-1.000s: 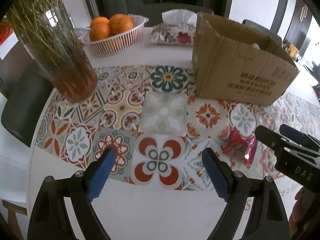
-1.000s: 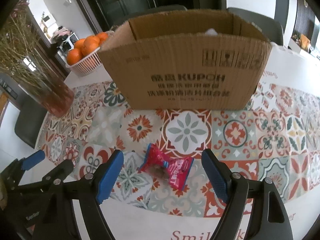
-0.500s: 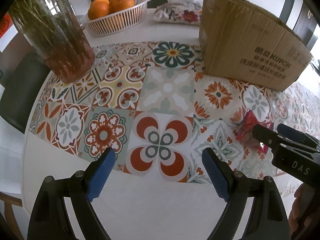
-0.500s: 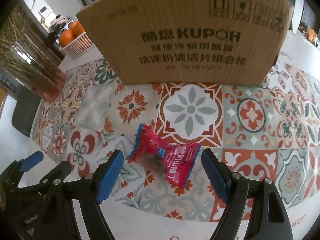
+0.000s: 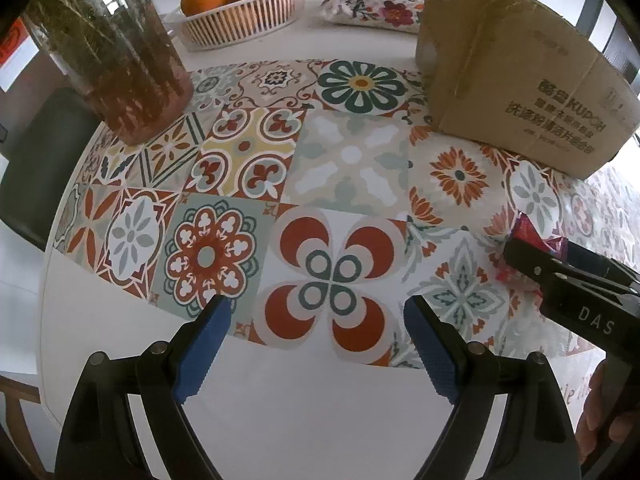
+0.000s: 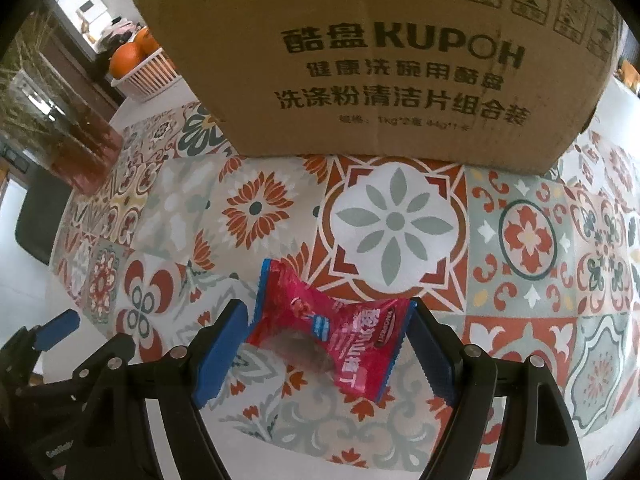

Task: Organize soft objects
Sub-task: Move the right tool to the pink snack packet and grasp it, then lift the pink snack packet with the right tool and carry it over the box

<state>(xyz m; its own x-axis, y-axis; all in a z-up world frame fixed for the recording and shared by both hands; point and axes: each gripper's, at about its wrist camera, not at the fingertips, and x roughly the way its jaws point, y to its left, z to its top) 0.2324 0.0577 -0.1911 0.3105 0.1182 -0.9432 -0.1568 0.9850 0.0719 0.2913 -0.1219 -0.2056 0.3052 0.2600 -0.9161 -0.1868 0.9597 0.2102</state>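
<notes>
Red snack packet (image 6: 332, 340) lies on the bench (image 6: 520, 280) between the right tongs' (image 6: 326, 354) spread jaws, cardboard box (image 6: 380, 60) at 12 o'clock. Pinch its middle gently. Left tongs (image 5: 312, 356) gape, idle.

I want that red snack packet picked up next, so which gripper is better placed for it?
Right. The right hand-held gripper is open with the crinkly red plastic snack packet between its blue pads; the left hand-held gripper is open over bare patterned tablecloth.
</notes>
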